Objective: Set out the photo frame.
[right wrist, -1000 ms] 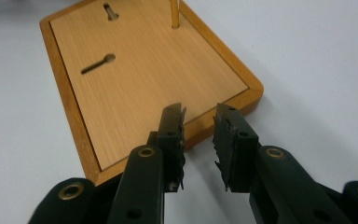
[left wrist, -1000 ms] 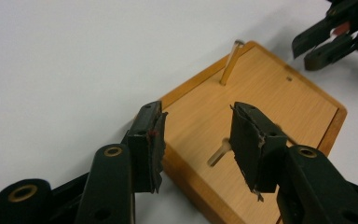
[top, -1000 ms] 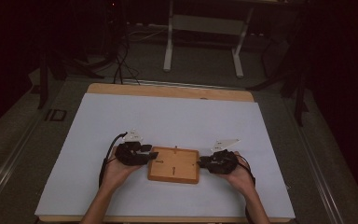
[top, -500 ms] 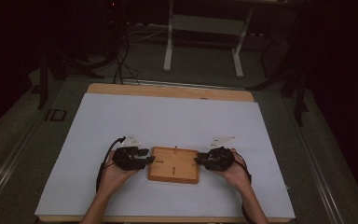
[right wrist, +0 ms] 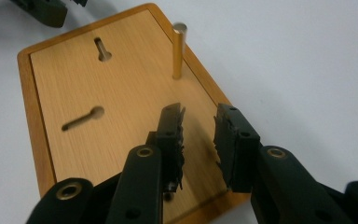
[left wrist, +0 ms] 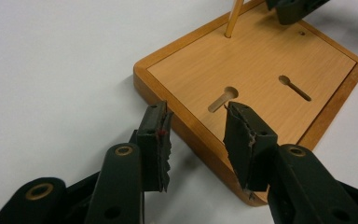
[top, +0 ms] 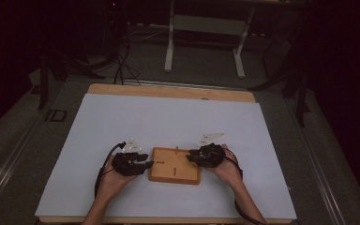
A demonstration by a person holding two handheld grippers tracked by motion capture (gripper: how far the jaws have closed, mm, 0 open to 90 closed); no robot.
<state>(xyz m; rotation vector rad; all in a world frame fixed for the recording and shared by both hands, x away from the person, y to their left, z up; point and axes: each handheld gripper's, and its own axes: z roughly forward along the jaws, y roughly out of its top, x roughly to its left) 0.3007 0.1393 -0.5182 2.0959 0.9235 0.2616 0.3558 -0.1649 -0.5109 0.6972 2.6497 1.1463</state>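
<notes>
A flat wooden board (top: 175, 165) lies on the white table cover near the front. It has two keyhole slots (left wrist: 223, 98) and one upright wooden peg (right wrist: 179, 51) by its far edge. My left gripper (top: 145, 165) is at the board's left edge. Its jaws have just been closing and stand open (left wrist: 198, 116), one beside the board's rim and one over the top by a slot. The board's edge lies between them, with no pad seen pressing on it. My right gripper (top: 191, 155) hovers over the board's right part, open (right wrist: 198, 111), with nothing between its pads.
The white cover (top: 168, 122) spans most of the table, with a wooden strip (top: 168, 91) at the far edge. Beyond it are a dark floor, cables (top: 122, 70) and a white desk frame (top: 204, 42). A cable trails from each gripper toward the front edge.
My right gripper has moved left, from beside the board's right edge to over the board. The left gripper has stayed at the left edge, its jaws a little narrower.
</notes>
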